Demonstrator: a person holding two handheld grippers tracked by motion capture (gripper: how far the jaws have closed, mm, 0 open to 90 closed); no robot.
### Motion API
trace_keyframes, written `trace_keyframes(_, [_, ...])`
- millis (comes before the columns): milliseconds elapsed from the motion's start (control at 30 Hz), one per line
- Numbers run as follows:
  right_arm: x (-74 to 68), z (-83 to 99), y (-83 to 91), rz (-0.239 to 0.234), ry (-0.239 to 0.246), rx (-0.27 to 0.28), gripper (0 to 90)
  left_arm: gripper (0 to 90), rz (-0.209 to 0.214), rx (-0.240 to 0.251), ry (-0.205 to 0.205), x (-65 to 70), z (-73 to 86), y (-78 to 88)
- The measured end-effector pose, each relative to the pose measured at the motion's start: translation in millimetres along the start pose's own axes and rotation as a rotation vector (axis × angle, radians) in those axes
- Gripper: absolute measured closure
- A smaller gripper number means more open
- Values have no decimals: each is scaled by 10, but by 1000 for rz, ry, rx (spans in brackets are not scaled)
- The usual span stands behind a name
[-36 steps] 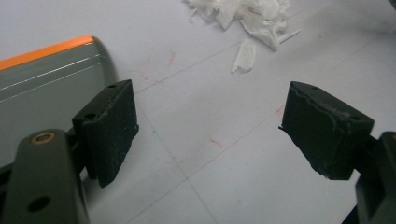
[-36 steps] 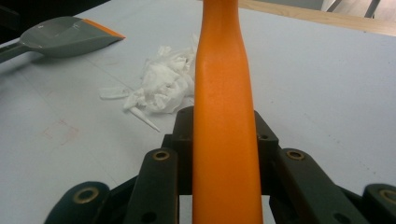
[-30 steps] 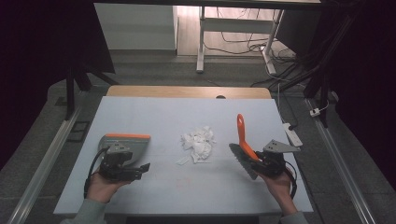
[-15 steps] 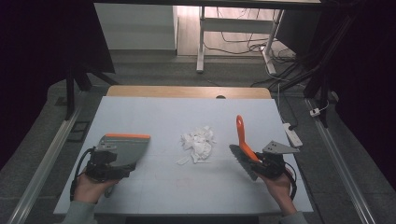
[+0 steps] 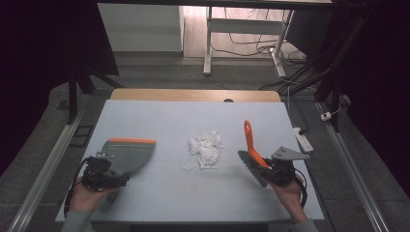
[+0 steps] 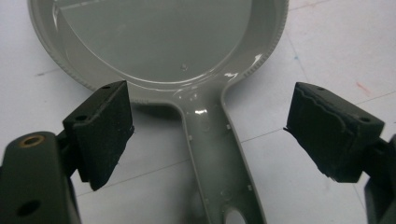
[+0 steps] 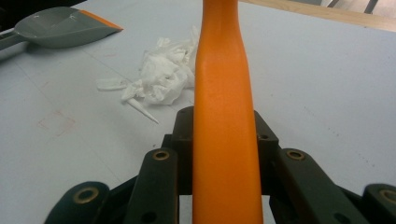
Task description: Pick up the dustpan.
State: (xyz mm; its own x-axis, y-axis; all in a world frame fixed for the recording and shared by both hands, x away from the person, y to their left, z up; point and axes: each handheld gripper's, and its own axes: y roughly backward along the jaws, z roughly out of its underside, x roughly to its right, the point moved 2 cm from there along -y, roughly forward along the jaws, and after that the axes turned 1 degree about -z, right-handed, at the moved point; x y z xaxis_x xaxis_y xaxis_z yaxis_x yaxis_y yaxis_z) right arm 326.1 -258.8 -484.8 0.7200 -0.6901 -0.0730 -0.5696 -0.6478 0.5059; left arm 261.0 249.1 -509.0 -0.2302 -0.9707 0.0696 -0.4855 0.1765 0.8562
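Left gripper (image 6: 205, 135) jaws just widened around dustpan handle (image 6: 219, 158); right gripper (image 7: 224, 140) clamps brush (image 7: 223, 116)

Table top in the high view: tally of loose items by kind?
Dustpan: 1
Brush: 1
Pile of crumpled paper: 1
Total: 3

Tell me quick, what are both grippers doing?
Left gripper: open, its fingers have just been spreading beside the dustpan handle.
Right gripper: closed on the brush.
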Motion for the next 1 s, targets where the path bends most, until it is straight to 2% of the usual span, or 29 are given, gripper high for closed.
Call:
trace_keyframes(233, [1, 5, 0, 7, 6, -2, 704, 124, 2, -35, 40, -40, 30, -93])
trace_keyframes(367, [-9, 7, 0, 12, 14, -3, 704, 116, 21, -52, 66, -69, 52, -161])
trace_keyframes(467, [-14, 2, 2, 14, 17, 2, 704, 118, 30, -40, 80, -89, 54, -164])
trace_keyframes(533, [-17, -1, 3, 11, 17, 2, 704, 123, 13, -34, 87, -94, 57, -157])
trace_keyframes(600, [-15, 0, 5, 12, 18, -2, 704, 129, 23, -36, 92, -94, 71, -141])
trace_keyframes(733, [-10, 2, 6, 16, 15, 1, 704, 131, 10, -33, 95, -106, 128, -96])
trace_keyframes(867, [-9, 3, 1, 17, 14, -1, 704, 146, 17, -64, 112, -128, 162, -175])
trace_keyframes(1000, [-15, -2, 1, 17, 18, -1, 704, 176, 19, -61, 128, -126, 153, -248])
